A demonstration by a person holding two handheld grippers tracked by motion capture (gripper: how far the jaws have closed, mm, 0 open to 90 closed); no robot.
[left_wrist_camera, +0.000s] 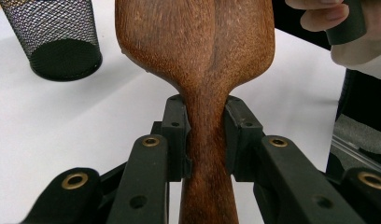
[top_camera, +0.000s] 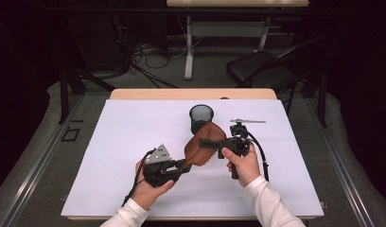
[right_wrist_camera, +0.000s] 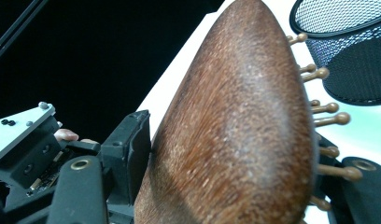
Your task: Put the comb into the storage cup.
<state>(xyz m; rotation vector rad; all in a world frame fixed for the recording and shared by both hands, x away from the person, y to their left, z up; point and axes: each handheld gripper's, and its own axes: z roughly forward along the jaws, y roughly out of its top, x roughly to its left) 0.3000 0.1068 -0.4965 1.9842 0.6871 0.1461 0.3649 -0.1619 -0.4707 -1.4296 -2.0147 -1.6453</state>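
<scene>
Brown wood: a hairbrush [top_camera: 204,142] hangs above the middle of the white worktop [top_camera: 115,156], held at both ends. My left gripper [top_camera: 184,166] has its jaws closed tight on the narrow neck of the handle, one pad [left_wrist_camera: 177,135] pressed on each side, as the left gripper view shows plainly. My right gripper [top_camera: 214,143] has its jaws around the broad head; in the right gripper view one jaw lies against the smooth wooden back and the other sits on the bristle side, so I judge it clamped on the head. The brush's long axis runs from its handle at about 7 o'clock to its head at about 1 o'clock, across the gap between my two hands, with the bristle pins [right_wrist_camera: 326,109] turned toward the mesh cup [top_camera: 201,117]. That cup stands just beyond the head, at roughly 12 o'clock from it, upright and open. The head end, and so my right hand [top_camera: 243,163], is the nearer to the cup; if the brush is bound for it, the axis would have to tip up toward vertical first.
</scene>
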